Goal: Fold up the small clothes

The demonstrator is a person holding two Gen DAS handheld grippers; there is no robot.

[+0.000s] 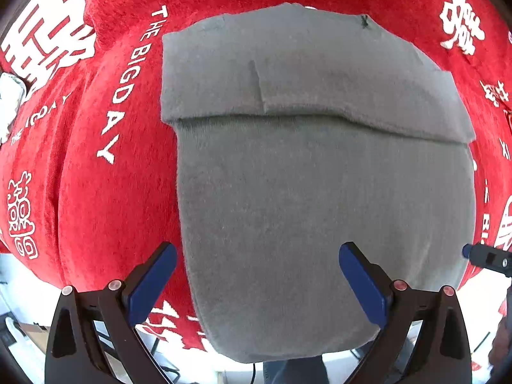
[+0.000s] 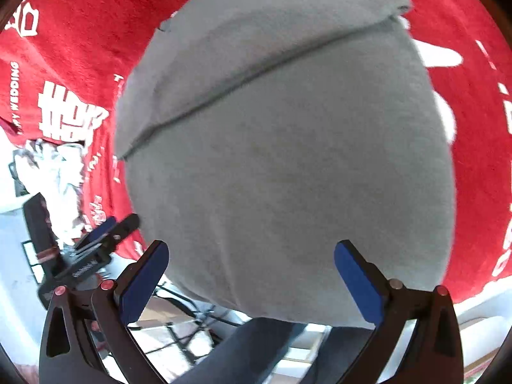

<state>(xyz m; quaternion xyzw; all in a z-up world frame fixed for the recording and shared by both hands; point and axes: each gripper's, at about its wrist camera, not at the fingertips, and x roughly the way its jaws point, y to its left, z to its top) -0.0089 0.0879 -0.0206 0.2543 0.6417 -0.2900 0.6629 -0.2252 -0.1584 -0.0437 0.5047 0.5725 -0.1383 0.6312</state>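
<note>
- A grey garment (image 1: 320, 192) is lying flat on a red cloth (image 1: 105, 192) printed with white characters and the words "THE BIG DAY".
- The garment's far part is folded over, making a flap (image 1: 304, 67) whose lower edge is running across the cloth as a straight seam-like line.
- The garment's near end is reaching the cloth's near edge and is hanging slightly over it in the left wrist view.
- The left gripper (image 1: 257, 252) is pointing down over the garment's near part, its jaws spread wide with nothing between the blue pads (image 1: 153, 284).
- One left pad is sitting over the red cloth just beside the garment's left edge; the other is over the grey fabric.
- The right gripper (image 2: 251, 251) is hovering over the same near end, tilted, with its jaws standing fully apart and pinching nothing.
- Its blue pads (image 2: 358, 281) are clear of the fabric; whether they are touching it cannot be told.
- In the right wrist view the left gripper is showing at the left edge as a dark tool with a blue pad, near the garment's side.
- In the left wrist view a dark tip of the right gripper (image 1: 486, 257) is showing at the right edge, over the cloth's near border.
- A crumpled white item (image 2: 60, 172) is lying at the cloth's left side, well apart from the garment.
- A person's dark trouser legs (image 2: 249, 348) are showing below the table edge.
</note>
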